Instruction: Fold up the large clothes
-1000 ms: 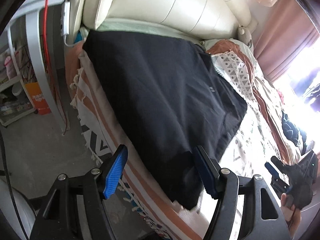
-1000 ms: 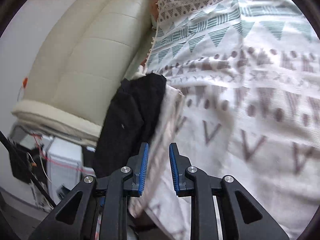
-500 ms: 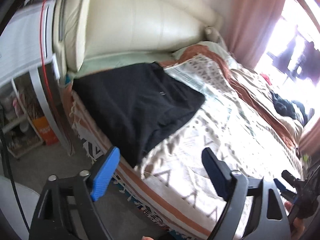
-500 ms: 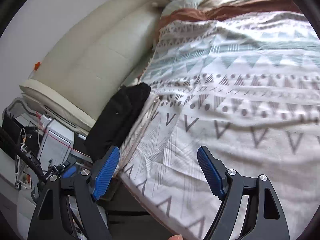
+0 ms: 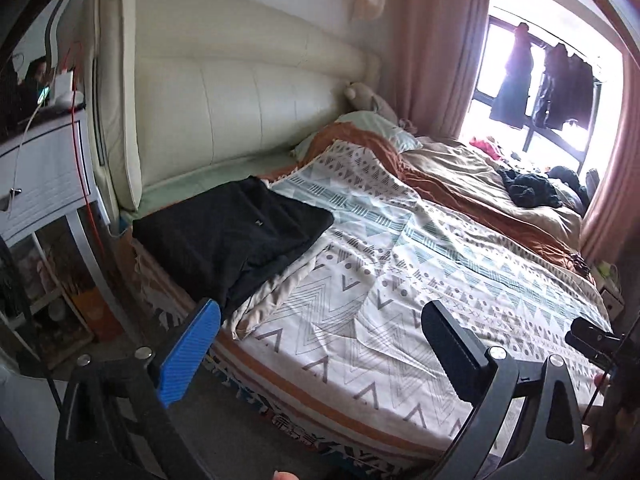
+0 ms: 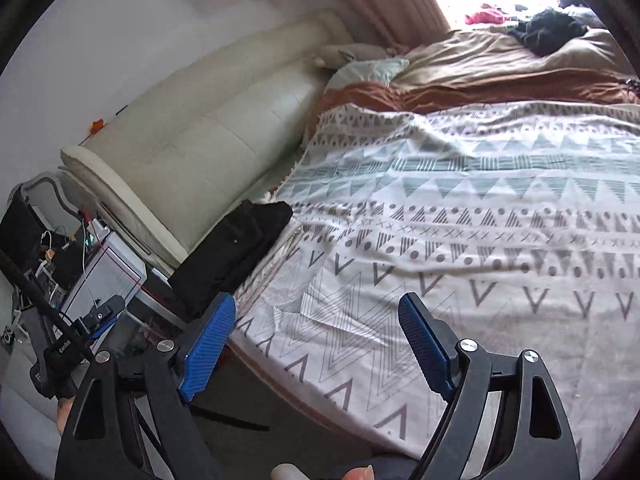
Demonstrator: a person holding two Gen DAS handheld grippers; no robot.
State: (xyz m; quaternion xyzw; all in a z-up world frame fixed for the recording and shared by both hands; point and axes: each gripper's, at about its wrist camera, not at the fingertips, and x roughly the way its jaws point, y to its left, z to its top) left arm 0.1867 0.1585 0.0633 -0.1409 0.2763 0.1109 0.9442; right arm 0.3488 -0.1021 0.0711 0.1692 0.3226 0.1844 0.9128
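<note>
A black garment [image 5: 236, 236] lies folded into a flat rectangle at the near left corner of the bed, by the headboard; in the right wrist view the black garment [image 6: 236, 248] looks like a narrow dark stack. My left gripper [image 5: 320, 316] hovers off the bed's edge, well back from the garment, its jaws opening wide with nothing between them. My right gripper [image 6: 318, 306] hangs over the bed's near edge, to the right of the garment, its jaws also opening and empty. Each view catches the other gripper at its edge: the right gripper [image 5: 592, 340] and the left gripper [image 6: 96, 316].
A patterned bedspread [image 5: 420, 264] covers the bed, with a brown duvet [image 5: 460, 184] behind it. A heap of dark clothes [image 5: 528, 188] lies near the window. A cream headboard [image 5: 240, 92] and a white nightstand [image 5: 44, 168] with cables stand on the left.
Both grippers have pulled back and risen from the black garment. The left jaws let go of its edge and widened. The right jaws went from nearly shut to wide.
</note>
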